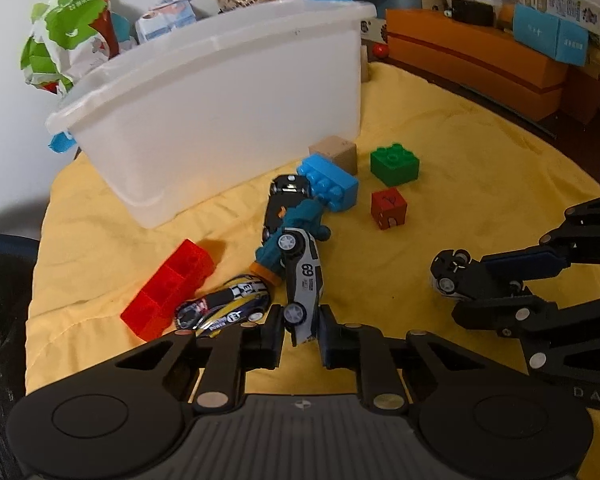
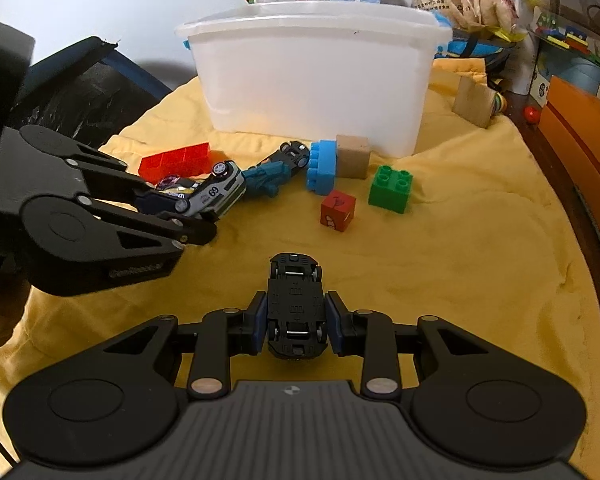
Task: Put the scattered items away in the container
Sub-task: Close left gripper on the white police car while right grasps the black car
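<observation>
Left hand-held gripper (image 1: 300, 330) clamping white car (image 1: 302, 280) lengthwise, nose outward

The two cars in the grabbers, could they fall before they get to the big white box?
Maybe. The left gripper pinches the white car only near one end, so it could swivel or slip. The right gripper holds the black car upside down by its smooth sides. The bin has tall walls, so a low carry might bump its rim.

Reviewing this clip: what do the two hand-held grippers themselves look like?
Both match. The left hand-held gripper and right hand-held gripper are matte black linkage frames with silver pivot pins, round bosses on a ribbed grey base, and dark blue finger pads. Embossed lettering on the side is too blurred to read. No cables show.
</observation>
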Available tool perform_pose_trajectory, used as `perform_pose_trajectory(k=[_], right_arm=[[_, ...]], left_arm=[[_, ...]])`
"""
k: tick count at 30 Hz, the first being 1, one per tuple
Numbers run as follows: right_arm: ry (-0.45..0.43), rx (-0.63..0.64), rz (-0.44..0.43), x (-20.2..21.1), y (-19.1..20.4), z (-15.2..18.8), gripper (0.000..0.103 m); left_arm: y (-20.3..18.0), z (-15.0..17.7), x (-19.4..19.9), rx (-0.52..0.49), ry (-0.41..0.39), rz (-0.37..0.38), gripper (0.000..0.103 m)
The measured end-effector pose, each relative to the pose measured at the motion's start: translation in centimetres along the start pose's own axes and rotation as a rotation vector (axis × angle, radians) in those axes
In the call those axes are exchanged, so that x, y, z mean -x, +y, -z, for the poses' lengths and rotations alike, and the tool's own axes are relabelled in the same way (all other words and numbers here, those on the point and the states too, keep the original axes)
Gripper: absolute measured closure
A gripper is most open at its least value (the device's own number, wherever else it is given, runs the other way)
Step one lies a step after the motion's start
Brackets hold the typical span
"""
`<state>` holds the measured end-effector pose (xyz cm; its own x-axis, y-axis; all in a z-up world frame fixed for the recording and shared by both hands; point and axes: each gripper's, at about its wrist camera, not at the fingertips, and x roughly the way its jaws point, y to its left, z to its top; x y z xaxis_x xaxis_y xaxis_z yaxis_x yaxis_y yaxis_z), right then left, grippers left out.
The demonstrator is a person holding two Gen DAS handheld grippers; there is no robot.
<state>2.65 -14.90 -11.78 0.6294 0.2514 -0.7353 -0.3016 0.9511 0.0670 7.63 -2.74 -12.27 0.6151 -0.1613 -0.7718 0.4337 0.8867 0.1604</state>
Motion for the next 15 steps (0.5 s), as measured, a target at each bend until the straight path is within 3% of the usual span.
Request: perform_pose_trajectory(k=[8, 12, 15], right_arm=[[-0.01, 0.003, 0.014, 0.5, -1.1, -0.4, 0.069], [0.003, -0.005, 0.017, 0.3, -1.5, -0.2, 0.069], [0.004, -0.007, 0.01, 0.5, -1.5, 0.0, 0.069]], left_arm=[[1.1, -0.4, 1.4, 0.062, -0.01, 0.011, 0.083], [0.2, 0.6, 0.8, 0.012, 0.028, -0.019, 0.069], [0.2, 0.8, 1.5, 0.017, 0.004, -0.012, 0.064]])
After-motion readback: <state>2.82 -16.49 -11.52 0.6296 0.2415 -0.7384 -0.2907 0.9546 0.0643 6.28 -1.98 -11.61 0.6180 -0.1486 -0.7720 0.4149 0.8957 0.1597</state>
